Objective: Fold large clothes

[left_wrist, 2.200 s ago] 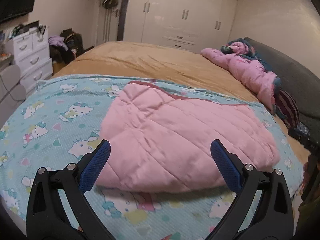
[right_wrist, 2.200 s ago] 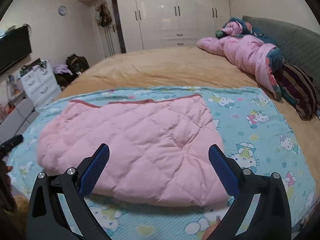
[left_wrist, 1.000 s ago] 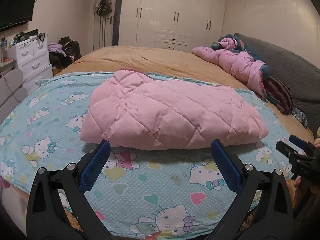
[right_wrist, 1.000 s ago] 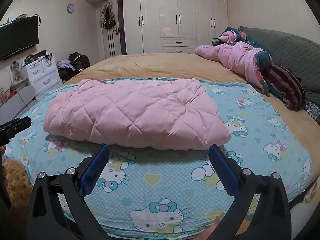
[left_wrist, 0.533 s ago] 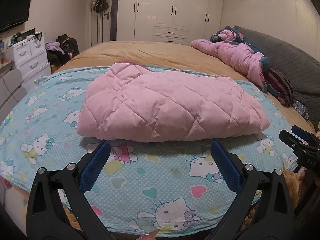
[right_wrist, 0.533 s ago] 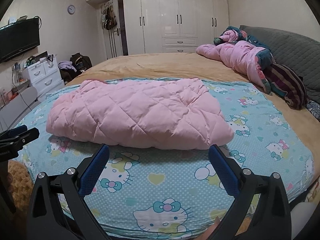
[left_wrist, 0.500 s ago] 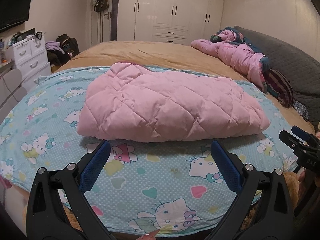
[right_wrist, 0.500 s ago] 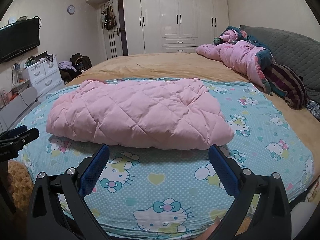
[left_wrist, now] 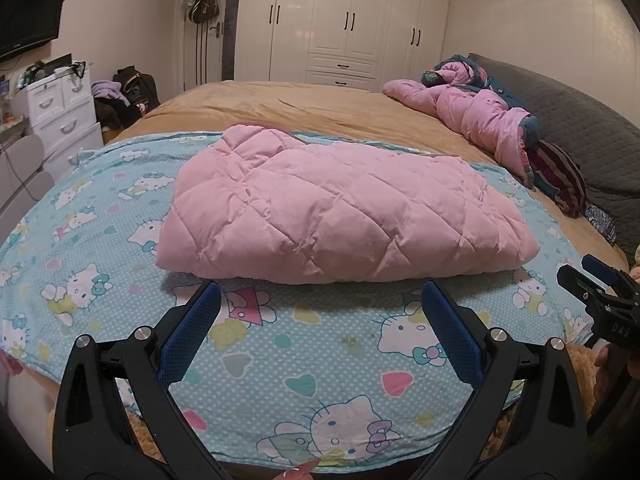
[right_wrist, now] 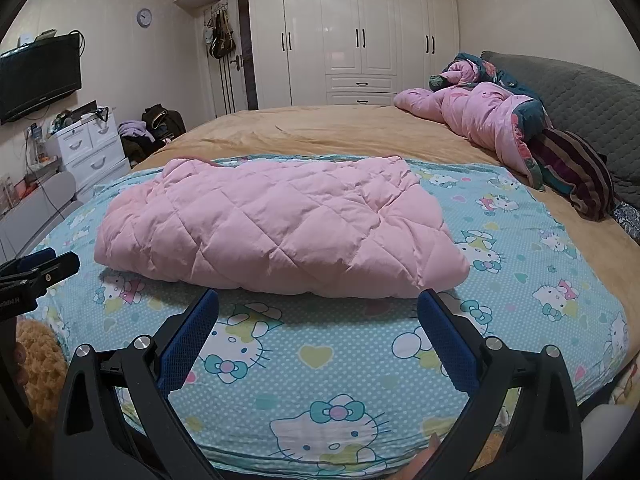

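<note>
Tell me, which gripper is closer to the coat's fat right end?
Probably the right gripper. The pink quilted coat's right corner sits just past its right finger, while the left gripper faces the coat's left half. Both are open and empty.

Pink quilted garment (left_wrist: 340, 216) far edge hidden behind own bulk; right hand-held gripper (left_wrist: 600, 292) cut by frame edge; bed (right_wrist: 328, 128) underside unseen.

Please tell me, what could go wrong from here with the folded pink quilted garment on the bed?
1. The pink quilted garment is puffy and nothing holds it: both the left hand-held gripper and the right hand-held gripper are open and off it, so the fold may spring open.
2. It lies on the loose cartoon-print sheet, which could slide or bunch if the garment is pulled.
</note>
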A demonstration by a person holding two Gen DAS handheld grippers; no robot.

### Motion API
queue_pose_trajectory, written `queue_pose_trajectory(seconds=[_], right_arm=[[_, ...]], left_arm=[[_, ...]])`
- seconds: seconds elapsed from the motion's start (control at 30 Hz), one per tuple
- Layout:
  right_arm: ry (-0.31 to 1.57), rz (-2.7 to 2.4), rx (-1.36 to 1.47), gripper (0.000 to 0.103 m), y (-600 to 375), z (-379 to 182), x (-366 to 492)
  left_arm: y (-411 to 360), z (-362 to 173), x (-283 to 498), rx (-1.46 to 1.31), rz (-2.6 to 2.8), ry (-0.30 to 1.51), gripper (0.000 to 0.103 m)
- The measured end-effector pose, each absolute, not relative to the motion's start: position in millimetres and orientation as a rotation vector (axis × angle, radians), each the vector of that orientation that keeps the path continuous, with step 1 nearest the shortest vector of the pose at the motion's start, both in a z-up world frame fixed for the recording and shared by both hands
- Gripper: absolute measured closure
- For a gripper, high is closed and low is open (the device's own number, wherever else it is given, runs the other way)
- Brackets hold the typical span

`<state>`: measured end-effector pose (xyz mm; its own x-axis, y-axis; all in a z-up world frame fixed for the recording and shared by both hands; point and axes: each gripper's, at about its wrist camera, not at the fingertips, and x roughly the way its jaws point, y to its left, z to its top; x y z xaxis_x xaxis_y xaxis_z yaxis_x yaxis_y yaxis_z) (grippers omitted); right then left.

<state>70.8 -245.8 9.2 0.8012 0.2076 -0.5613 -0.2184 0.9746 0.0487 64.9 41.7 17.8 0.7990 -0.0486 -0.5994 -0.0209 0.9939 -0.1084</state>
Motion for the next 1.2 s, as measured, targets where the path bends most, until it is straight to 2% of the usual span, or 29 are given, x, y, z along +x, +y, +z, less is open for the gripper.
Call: queue_pose_trajectory(seconds=[1.2], right_arm=[[0.597, 0.228, -0.023, 0.004, -241.3, 10.5, 65.6]], left_arm=[[41.8, 18.3, 62.7, -0.09, 0.015, 0.65, 0.009]])
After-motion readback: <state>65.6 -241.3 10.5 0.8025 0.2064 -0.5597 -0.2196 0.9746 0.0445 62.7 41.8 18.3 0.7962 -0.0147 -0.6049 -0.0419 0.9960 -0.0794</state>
